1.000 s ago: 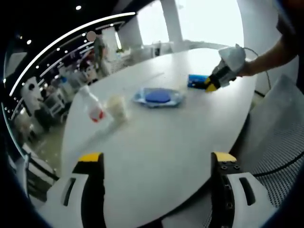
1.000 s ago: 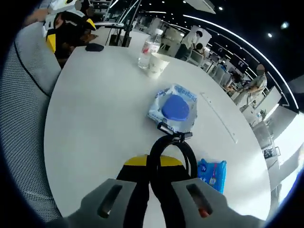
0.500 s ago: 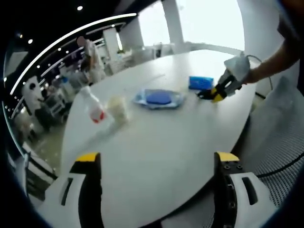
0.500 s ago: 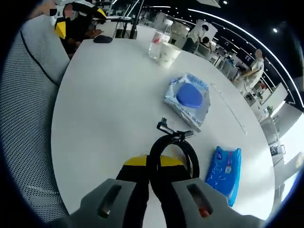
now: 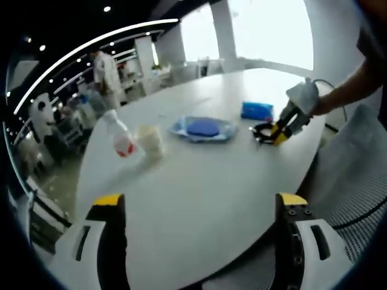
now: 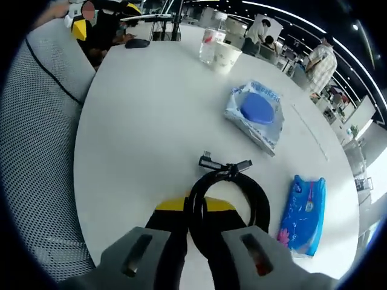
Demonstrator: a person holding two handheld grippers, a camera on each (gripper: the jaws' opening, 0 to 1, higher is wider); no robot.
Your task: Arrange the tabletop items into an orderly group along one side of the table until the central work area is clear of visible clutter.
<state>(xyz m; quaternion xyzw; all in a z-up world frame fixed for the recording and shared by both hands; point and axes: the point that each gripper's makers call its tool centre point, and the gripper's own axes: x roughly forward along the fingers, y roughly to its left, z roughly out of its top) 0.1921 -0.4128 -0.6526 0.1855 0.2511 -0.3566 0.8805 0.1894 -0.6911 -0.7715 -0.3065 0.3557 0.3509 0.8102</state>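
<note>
My right gripper (image 6: pixel 193 208) is shut on a coiled black cable (image 6: pixel 233 181), which hangs just over the white table (image 6: pixel 139 133); from the left gripper view the same gripper (image 5: pixel 279 128) holds the cable (image 5: pixel 263 132) near the table's right edge. A wipes pack with a blue lid (image 6: pixel 257 112) (image 5: pixel 202 128) lies mid-table. A blue packet (image 6: pixel 305 208) (image 5: pixel 257 110) lies beside the cable. A clear bottle (image 5: pixel 121 136) (image 6: pixel 210 45) and a paper cup (image 5: pixel 150 140) (image 6: pixel 227 55) stand together. My left gripper (image 5: pixel 201 205) is open over the near table edge, with nothing between its jaws.
A grey mesh chair (image 6: pixel 42 139) (image 5: pixel 357 169) curves along the table's side. A small dark object (image 6: pixel 138 43) lies at the far table edge. People and desks fill the background room. A person's arm (image 5: pixel 351 78) reaches in behind the right gripper.
The right gripper has carried the cable away from the blue packet, toward the table's edge. The left gripper has stayed open and almost still.
</note>
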